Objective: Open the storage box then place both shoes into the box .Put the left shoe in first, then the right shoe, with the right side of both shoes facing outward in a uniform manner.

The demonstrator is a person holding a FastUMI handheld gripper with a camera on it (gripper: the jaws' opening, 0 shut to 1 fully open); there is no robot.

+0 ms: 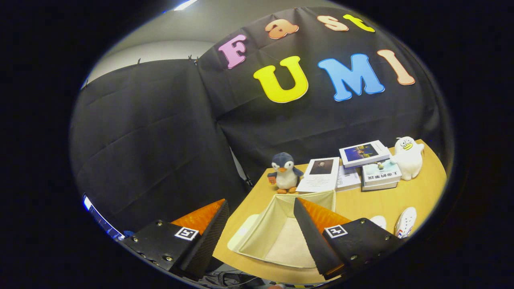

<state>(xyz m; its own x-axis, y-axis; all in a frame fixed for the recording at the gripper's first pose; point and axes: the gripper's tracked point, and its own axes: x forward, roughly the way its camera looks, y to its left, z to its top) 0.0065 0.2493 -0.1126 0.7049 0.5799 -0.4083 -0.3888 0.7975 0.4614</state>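
We see the cream fabric storage box at lower centre already open and empty. The white canvas shoes lie at lower right on the wooden table. Our gripper is spread apart, holding nothing; both shoes remain.

Gripper view: fisheye camera mounted on the claw, looking forward along its two fingers, which stand spread apart with nothing between them. Position: raised above the near edge of the table, tilted, facing across it toward the booth wall. Nearest: open storage box, just ahead of the fingers. Farthest: books and plush toys by the wall.
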